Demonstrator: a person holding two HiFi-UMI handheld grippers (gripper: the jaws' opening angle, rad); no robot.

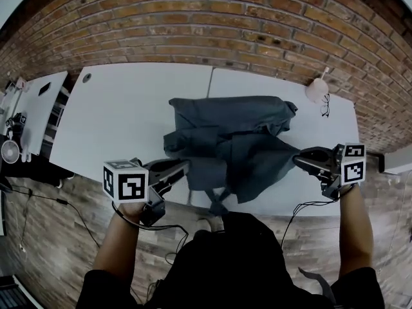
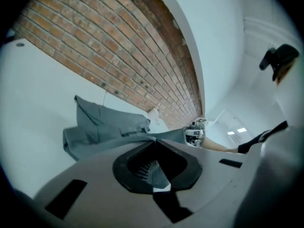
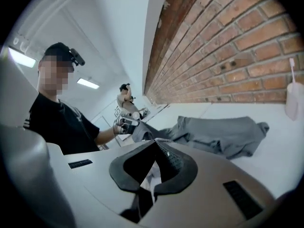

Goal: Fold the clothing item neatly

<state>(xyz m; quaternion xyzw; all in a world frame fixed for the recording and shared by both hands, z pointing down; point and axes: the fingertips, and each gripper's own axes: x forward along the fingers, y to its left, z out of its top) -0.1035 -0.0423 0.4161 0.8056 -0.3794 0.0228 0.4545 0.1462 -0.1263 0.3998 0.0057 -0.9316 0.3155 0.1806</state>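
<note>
Lying at the table's point(image 1: 129, 108) front edge, the grey garment point(image 1: 238, 134) is clamped in the shut left gripper point(image 1: 187, 167) and right gripper point(image 1: 297, 158).

Matt grey cloth garment point(image 1: 232, 137) on a smooth white table point(image 1: 122, 108), rough brick wall point(image 1: 225, 24) behind.

Lab-like workroom: white tables point(image 1: 122, 108), brick wall point(image 1: 212, 24), ceiling light panels point(image 3: 88, 83)
</note>
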